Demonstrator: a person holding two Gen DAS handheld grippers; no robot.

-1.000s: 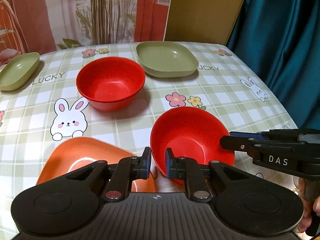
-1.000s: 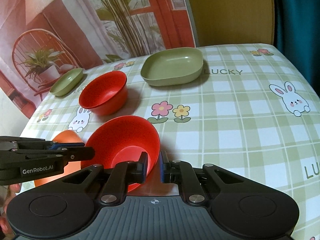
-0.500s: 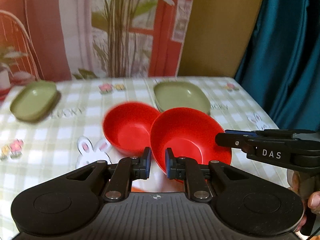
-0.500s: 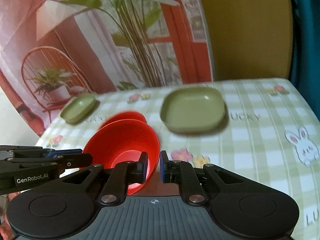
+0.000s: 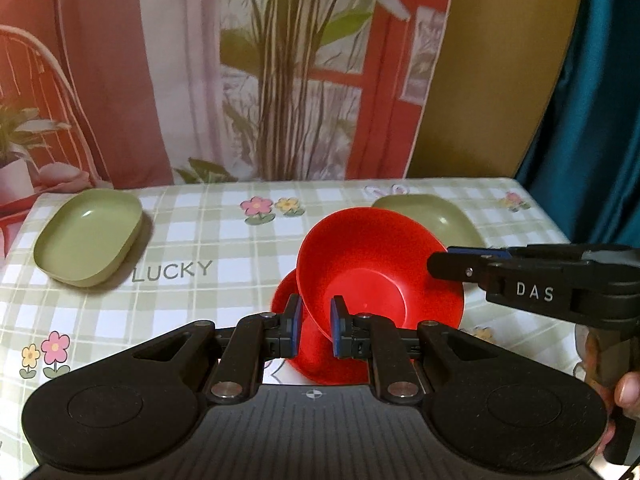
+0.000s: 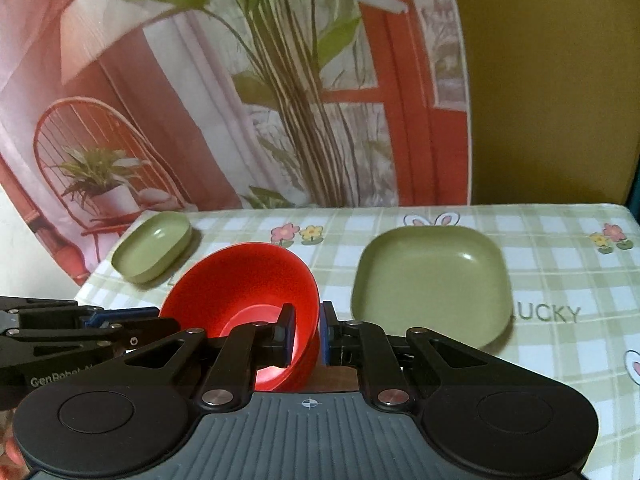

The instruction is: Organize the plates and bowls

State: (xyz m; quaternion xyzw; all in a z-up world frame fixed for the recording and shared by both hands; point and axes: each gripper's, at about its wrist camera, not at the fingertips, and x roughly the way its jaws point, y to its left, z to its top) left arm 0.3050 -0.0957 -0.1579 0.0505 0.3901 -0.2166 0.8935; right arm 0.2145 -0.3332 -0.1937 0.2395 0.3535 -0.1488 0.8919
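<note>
Left wrist only: second red bowl point(image 5: 286, 300) under the red bowl point(image 5: 372, 264), rim-clamped by left tool point(image 5: 314, 326) and right tool point(image 6: 305, 330).

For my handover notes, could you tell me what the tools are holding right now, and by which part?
Both hold one red bowl by its rim: the left tool on the near edge, the right tool on the opposite side.

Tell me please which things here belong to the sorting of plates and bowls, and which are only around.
Job:
held red bowl, gripped by left gripper and right gripper
second red bowl under it
left green plate
right green plate

Around:
tablecloth
backdrop
teal curtain
</note>
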